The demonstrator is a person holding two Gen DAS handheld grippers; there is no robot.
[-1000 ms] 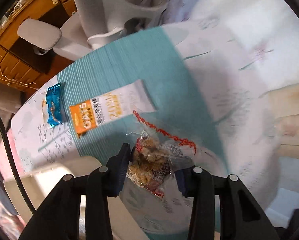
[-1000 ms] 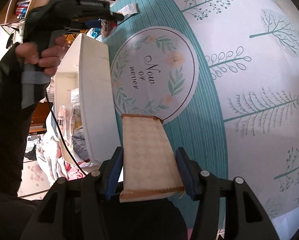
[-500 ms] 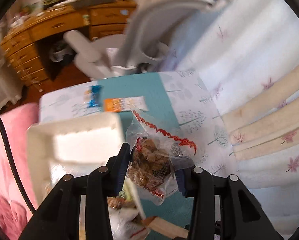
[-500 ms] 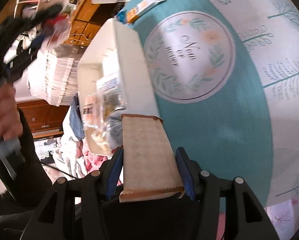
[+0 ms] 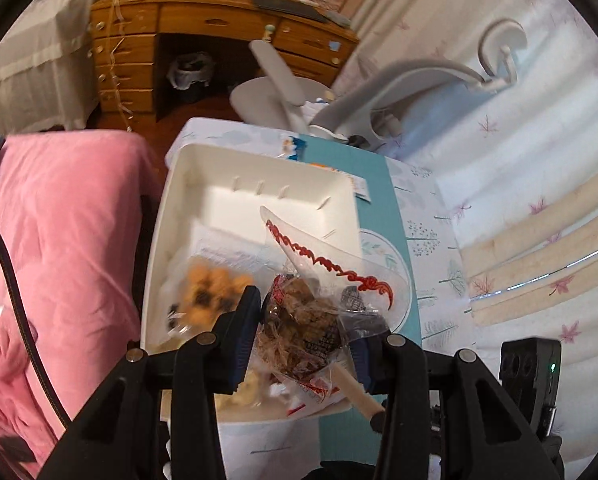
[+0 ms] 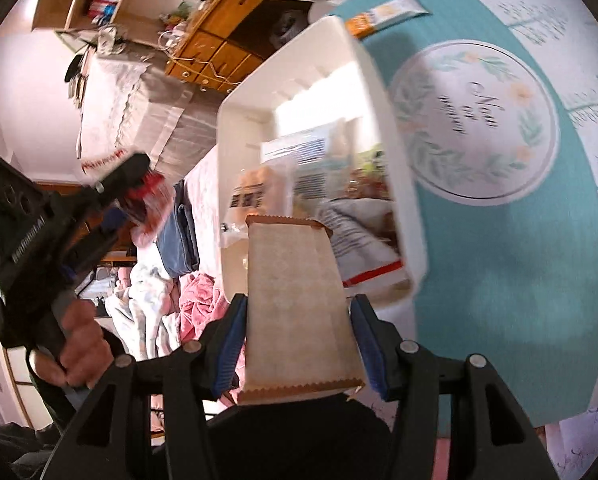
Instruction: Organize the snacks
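— Holding anything?
— Left gripper (image 5: 305, 330) pinches the clear snack bag (image 5: 311, 320), now swung over the white bin (image 5: 259, 168); right gripper (image 6: 297, 350) clamps the tan packet (image 6: 295, 300), brought nearer its near end.

The clear snack bag (image 5: 315, 320) is glossy, crinkled plastic film with red print. The tan packet (image 6: 299, 308) looks like matt, faintly speckled paper with serrated ends. The white bin (image 5: 203, 168) is smooth, slightly shiny plastic. The teal table runner (image 6: 519, 264) is matt ribbed cloth. The pink blanket (image 5: 67, 240) on the left is soft and plush. The far desk (image 5: 219, 20) is varnished wood.
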